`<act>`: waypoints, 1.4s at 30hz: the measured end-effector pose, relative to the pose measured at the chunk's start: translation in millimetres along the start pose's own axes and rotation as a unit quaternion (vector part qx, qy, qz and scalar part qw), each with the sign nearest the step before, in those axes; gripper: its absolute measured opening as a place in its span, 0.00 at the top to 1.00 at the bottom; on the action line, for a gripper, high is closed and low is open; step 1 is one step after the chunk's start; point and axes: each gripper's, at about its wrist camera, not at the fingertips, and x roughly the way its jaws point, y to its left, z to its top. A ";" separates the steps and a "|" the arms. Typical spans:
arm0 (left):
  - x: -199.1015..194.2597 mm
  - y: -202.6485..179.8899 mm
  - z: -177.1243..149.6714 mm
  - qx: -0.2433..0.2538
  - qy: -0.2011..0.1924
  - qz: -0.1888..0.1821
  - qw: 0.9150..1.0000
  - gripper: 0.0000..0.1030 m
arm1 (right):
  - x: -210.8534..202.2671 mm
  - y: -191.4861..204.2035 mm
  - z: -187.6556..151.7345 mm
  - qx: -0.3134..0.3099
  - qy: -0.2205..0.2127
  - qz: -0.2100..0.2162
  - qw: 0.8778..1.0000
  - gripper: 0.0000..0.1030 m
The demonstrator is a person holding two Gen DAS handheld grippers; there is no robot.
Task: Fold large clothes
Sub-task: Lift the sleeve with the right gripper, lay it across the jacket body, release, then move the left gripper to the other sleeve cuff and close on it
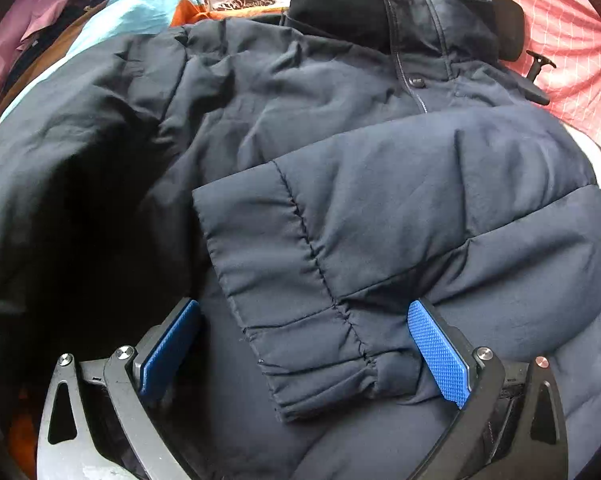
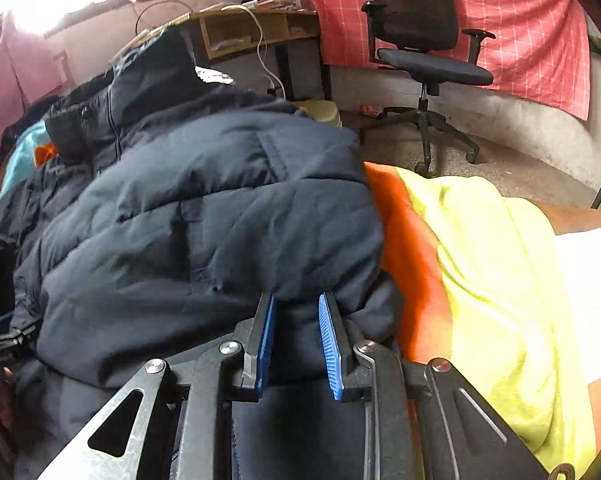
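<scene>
A dark navy puffer jacket (image 1: 340, 160) lies front up, collar at the far end. One sleeve is folded across its chest. That sleeve's cuff (image 1: 300, 360) lies between the fingers of my left gripper (image 1: 304, 306), which is wide open; the blue pads (image 1: 436, 352) stand clear of the cloth. In the right wrist view the jacket (image 2: 200, 220) bulges up in front of my right gripper (image 2: 296, 300). Its jaws are narrow and pinch a thick fold at the jacket's near right edge.
A yellow-green cloth (image 2: 480, 260) and an orange one (image 2: 404, 248) lie right of the jacket. Light blue and pink clothes (image 1: 132, 8) are piled at the far left. Beyond stand an office chair (image 2: 420, 60), a wooden desk (image 2: 252, 28) and a red checked wall hanging (image 2: 520, 20).
</scene>
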 end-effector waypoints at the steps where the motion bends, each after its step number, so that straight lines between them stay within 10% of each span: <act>1: -6.7 5.2 -1.2 -0.009 -0.007 -0.005 1.000 0.01 | 2.7 0.0 0.9 0.000 -0.001 -0.001 1.000 0.79; 5: -56.9 42.8 -14.6 -0.060 -0.054 -0.050 0.995 0.01 | -11.6 -3.5 -0.7 0.009 -0.020 0.005 1.000 0.76; 13: -145.0 123.9 -86.0 -0.182 -0.117 -0.052 0.975 0.01 | -56.2 79.5 -6.8 -0.055 -0.080 0.065 0.993 0.38; 19: -191.9 195.4 -147.5 -0.321 -0.122 -0.024 0.939 0.01 | -56.1 185.7 -14.1 -0.138 -0.075 0.149 0.976 0.29; 27: -199.5 280.3 -184.8 -0.478 -0.126 -0.002 0.869 0.03 | -20.6 265.5 -26.5 -0.207 -0.072 0.129 0.967 0.29; 35: -190.3 294.5 -179.4 -0.530 -0.127 -0.022 0.838 0.05 | 28.4 278.7 -26.3 -0.211 -0.048 0.060 0.975 0.29; 42: -199.4 307.3 -179.3 -0.547 -0.149 -0.011 0.824 0.63 | 43.3 274.0 -31.3 -0.210 -0.041 0.067 0.975 0.22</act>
